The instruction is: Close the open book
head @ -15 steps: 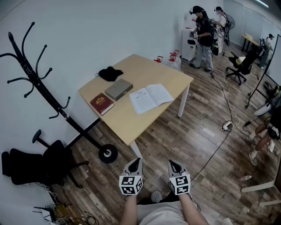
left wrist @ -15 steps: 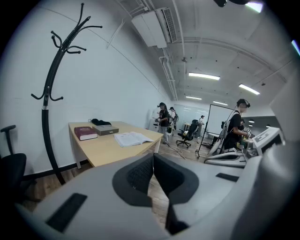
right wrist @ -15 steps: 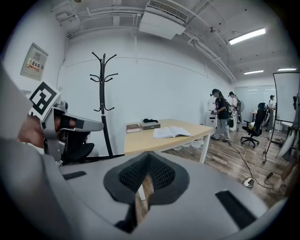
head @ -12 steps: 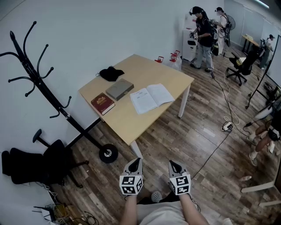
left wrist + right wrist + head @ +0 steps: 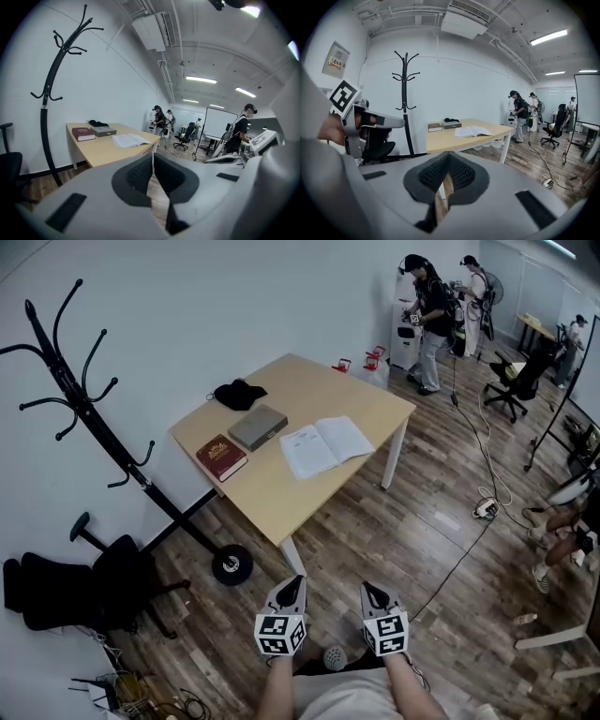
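Head view shows almost no change against the pictures from a half second before. The table (image 5: 272, 502) and the things on it sit only slightly differently in the frame, which looks like a small move of the head. Both grippers are at the same place near the lower edge. A person in the background by the far wall has stepped a little.

For the task this means, in my judgement, that nothing is started yet. The open book (image 5: 324, 446) lies flat with its pages up, by the tabletop's edge that faces the room and nearer to the right corner. It is well apart from both grippers, so the person must first walk to the table.

Along the wall-side edge lie a red book (image 5: 220, 457), a grey book (image 5: 257, 427) and a black cloth (image 5: 238, 394), none touching the open one.

The left gripper (image 5: 292, 583) and the right gripper (image 5: 371, 589) are held side by side in front of the body. The forearms come up from below, and both tools point forward and a little down, over the wooden floor before the table's near corner. In each gripper view the two jaws are pressed together with nothing between them.
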Action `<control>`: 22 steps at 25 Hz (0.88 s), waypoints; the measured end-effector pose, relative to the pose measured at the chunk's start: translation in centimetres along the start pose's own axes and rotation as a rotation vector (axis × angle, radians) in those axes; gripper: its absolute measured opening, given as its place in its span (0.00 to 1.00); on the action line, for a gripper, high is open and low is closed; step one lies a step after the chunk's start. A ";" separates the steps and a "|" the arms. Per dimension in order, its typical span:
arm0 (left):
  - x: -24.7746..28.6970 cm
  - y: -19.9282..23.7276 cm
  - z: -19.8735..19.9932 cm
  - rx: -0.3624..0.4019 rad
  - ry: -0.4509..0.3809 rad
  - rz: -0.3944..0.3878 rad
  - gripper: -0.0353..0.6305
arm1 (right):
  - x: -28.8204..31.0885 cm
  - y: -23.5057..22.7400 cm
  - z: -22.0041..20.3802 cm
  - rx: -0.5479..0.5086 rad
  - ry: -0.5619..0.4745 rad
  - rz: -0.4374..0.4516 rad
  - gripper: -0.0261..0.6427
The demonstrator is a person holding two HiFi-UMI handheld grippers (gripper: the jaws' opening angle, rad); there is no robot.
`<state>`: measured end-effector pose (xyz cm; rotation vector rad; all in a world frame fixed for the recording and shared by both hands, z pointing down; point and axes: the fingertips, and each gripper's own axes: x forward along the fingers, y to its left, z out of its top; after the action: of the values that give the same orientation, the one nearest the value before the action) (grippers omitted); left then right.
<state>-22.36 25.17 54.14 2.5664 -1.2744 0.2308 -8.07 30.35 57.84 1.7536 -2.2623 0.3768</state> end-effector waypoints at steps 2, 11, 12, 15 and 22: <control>-0.1 0.1 0.1 -0.005 -0.008 -0.003 0.09 | 0.0 0.1 0.3 0.006 -0.017 0.010 0.05; 0.1 -0.1 -0.6 -0.004 0.014 -0.051 0.35 | 1.1 0.7 -1.0 0.081 0.030 0.056 0.28; 0.1 0.0 -0.7 -0.007 0.016 -0.055 0.36 | 1.2 1.2 -1.2 0.078 0.045 0.075 0.32; 0.2 0.4 -1.1 -0.020 0.017 -0.048 0.38 | 1.4 2.1 -1.6 0.054 0.069 0.109 0.39; 0.5 0.9 -0.7 -0.039 -0.004 -0.033 0.38 | 1.3 1.3 -2.4 0.070 0.117 0.088 0.43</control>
<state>-22.79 24.46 55.05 2.5544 -1.2250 0.1926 -9.55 30.35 60.50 1.6228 -2.2742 0.5677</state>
